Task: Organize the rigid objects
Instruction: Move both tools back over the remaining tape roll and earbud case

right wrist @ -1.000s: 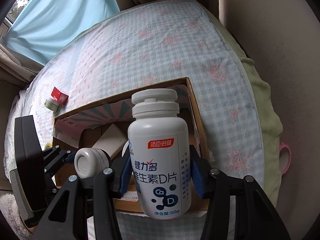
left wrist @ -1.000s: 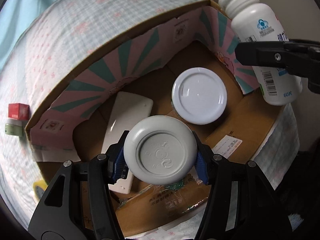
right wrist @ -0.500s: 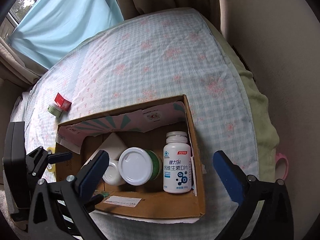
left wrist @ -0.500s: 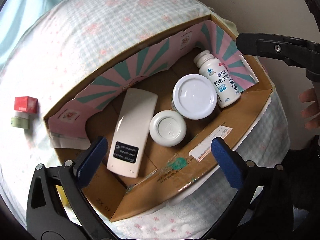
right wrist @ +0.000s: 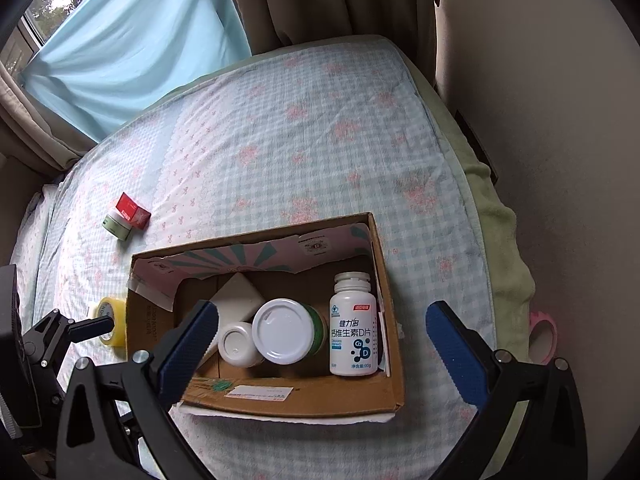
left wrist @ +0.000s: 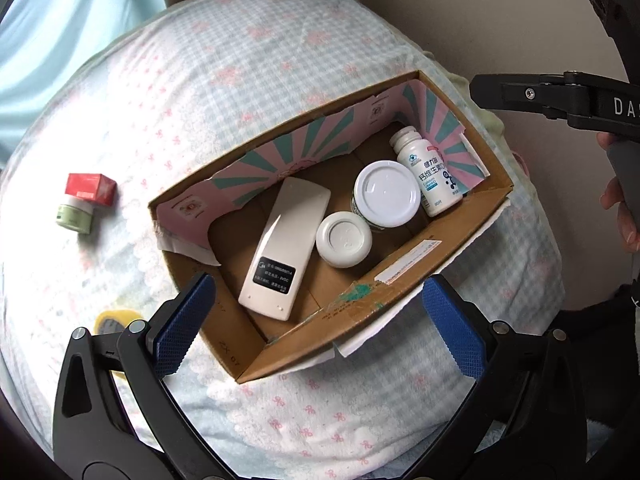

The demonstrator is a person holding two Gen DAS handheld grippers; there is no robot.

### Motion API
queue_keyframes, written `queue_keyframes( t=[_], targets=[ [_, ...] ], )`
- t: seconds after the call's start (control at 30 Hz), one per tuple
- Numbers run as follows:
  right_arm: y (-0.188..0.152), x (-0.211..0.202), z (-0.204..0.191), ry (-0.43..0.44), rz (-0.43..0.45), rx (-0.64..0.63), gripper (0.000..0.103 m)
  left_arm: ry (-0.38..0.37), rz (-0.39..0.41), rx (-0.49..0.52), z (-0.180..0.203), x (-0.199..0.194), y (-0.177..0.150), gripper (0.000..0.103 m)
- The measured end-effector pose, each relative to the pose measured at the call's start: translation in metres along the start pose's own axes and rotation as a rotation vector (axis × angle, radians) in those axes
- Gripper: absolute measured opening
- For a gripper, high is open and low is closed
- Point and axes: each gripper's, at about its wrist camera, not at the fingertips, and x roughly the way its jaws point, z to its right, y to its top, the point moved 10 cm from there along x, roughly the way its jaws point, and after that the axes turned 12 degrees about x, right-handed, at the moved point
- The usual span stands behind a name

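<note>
Both views overhead; share box (left wrist: 404, 300).

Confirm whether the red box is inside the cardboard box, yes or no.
No; the red box sits out on the bedspread, apart from the cardboard box.

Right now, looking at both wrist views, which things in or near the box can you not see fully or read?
- Remote: right wrist view, mostly hidden behind the small jar and big jar.
- Remote label: left wrist view, print too small to read.
- Yellow tape: left wrist view, partly covered by the left gripper.
- Pink tape: right wrist view, partly behind the bed edge.
- Green jar: label too small in both views.
</note>
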Motion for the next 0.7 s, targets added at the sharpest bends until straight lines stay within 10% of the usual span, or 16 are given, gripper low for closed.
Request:
queue_keyframes(
  t=[0.7],
  targets=[
    [-0.033, -0.072, -0.133, 0.067, 0.081, -0.207, 0.103, 0.207, 0.059, -0.261, -0.12, -0.121, -0.141, 0.103]
  ],
)
